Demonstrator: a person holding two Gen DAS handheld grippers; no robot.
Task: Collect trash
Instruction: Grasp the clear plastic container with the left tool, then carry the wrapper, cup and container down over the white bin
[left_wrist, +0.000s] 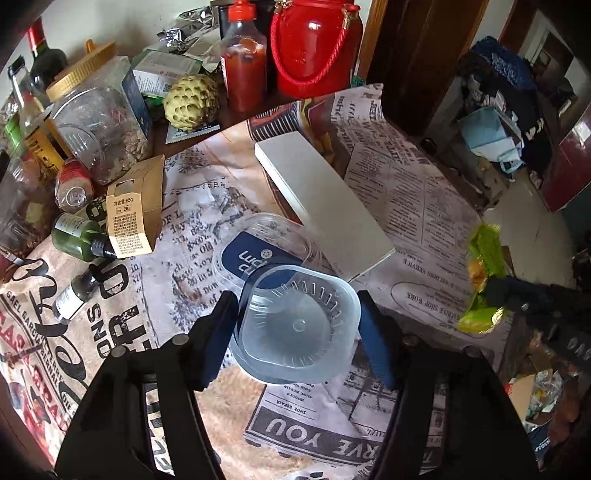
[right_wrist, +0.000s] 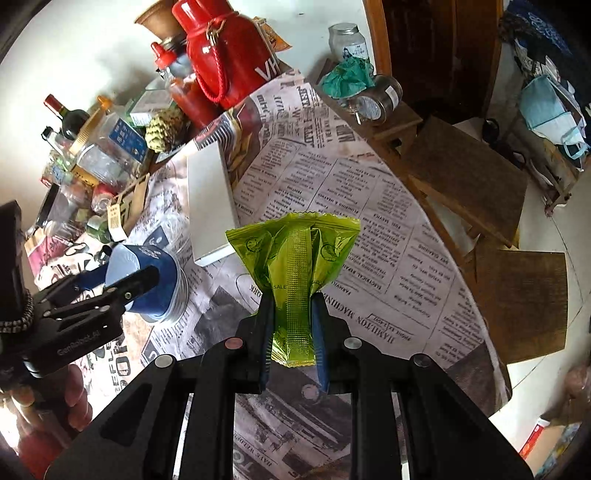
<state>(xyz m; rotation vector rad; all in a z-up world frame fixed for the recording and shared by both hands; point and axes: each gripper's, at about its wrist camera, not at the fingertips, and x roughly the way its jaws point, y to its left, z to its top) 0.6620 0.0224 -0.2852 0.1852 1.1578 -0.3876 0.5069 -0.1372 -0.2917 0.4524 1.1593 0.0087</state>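
The left tool (left_wrist: 299, 332) has its two blue-padded fingers set wide around a clear, square-shouldered plastic tub (left_wrist: 299, 328), and both pads look pressed against the tub's sides. From the right wrist view this tub (right_wrist: 147, 280) is tilted on its side above the worktop, its open mouth turned toward the tool. Just beyond it a second clear plastic container with a dark blue label (left_wrist: 258, 251) lies on the newspaper-print cloth (left_wrist: 424, 192) that covers the worktop. A flat white rectangular box (left_wrist: 321, 199) lies just past that.

The right tool (right_wrist: 291, 325) is closed narrowly on the lower end of a crinkled green plastic snack wrapper (right_wrist: 295, 254), which stands up between the fingers and fans out above them, clear of the cloth.
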